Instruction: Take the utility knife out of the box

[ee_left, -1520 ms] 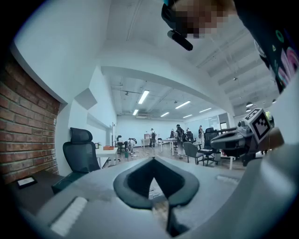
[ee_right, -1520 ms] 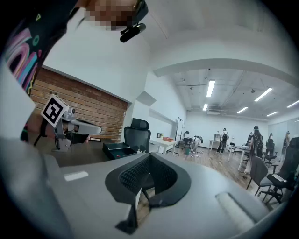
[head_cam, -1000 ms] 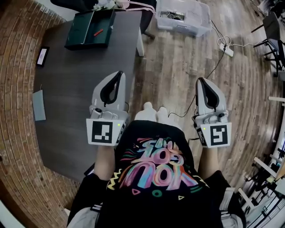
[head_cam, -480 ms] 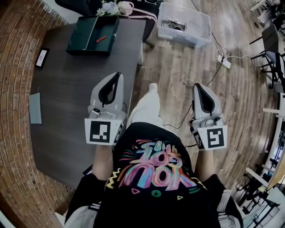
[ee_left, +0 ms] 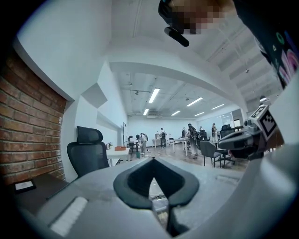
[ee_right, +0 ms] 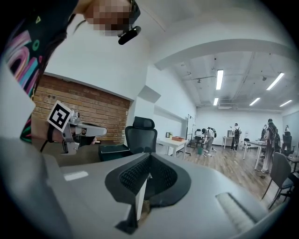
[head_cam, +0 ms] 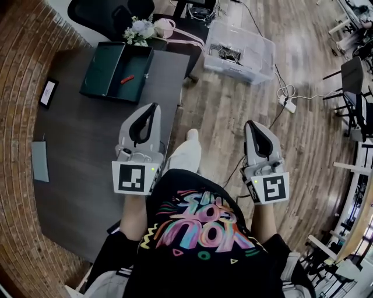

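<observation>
A dark green open box (head_cam: pixel 114 71) lies at the far end of the dark table (head_cam: pixel 81 174), and a red utility knife (head_cam: pixel 127 78) rests inside it. My left gripper (head_cam: pixel 154 107) hovers over the table's right edge, well short of the box; it is shut and empty. My right gripper (head_cam: pixel 250 123) is over the wooden floor to the right, also shut with nothing in it. The right gripper view shows the box (ee_right: pixel 113 150) ahead at the left, beyond the shut right gripper (ee_right: pixel 148 157). In the left gripper view the left gripper (ee_left: pixel 153 159) has its tips together.
A clear plastic bin (head_cam: pixel 240 42) stands on the floor past the table, with flowers (head_cam: pixel 140 29) and a black office chair (head_cam: pixel 96 9) behind the box. A small framed card (head_cam: pixel 48 92) and a grey pad (head_cam: pixel 39 161) lie at the table's left. A power strip (head_cam: pixel 285 103) and cable cross the floor.
Both grippers have travelled forward with the person's step. The box and bin now sit lower in the head view, closer to the grippers. Both sets of jaws stayed shut.
</observation>
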Tool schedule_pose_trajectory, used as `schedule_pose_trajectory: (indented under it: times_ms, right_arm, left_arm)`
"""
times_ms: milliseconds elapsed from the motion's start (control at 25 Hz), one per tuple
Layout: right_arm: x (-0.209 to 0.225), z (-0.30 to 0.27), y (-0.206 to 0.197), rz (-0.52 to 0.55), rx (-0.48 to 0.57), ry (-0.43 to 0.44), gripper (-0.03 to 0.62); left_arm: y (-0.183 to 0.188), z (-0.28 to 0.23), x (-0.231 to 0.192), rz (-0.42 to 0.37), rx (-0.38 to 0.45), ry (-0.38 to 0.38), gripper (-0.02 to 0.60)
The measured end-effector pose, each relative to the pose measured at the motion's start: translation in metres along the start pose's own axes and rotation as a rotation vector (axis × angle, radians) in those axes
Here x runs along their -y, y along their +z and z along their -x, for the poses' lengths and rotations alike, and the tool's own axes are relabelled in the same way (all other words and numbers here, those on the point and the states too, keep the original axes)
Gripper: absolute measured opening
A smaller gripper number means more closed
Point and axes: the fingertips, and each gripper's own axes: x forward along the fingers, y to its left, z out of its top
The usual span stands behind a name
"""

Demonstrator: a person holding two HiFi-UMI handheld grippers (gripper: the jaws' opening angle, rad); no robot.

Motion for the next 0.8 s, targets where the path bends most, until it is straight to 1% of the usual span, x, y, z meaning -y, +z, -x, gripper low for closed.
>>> schedule_pose_trajectory:
  times_ms: [120,240,400,520,680,800]
  right_arm:
    - [0.013,-0.027,0.009,0.004,0.006,0.012,0.0]
    - [0.029,-0.045,0.018,0.0,0.009,0.001,0.0]
    - [0.046,-0.075,0.027,0.015,0.0,-0.012,0.0]
    - [0.055,-0.101,0.03,0.022,-0.01,-0.007,0.0]
    - [0.055,-0.128,0.036,0.016,-0.007,0.022,0.0]
    - [0.046,-0.145,0.035,0.025,-0.016,0.072,0.0]
  left_arm:
    - [0.009,-0.027,-0.014,0.005,0.024,0.011,0.0]
    - [0.019,-0.052,-0.023,0.008,0.051,0.006,0.0]
    - [0.028,-0.083,-0.042,0.024,0.06,-0.002,0.001]
    - [0.031,-0.099,-0.059,0.016,0.078,0.002,0.0]
    - [0.023,-0.106,-0.079,0.038,0.054,0.047,0.002]
    - [0.017,-0.102,-0.093,0.046,0.044,0.095,0.0]
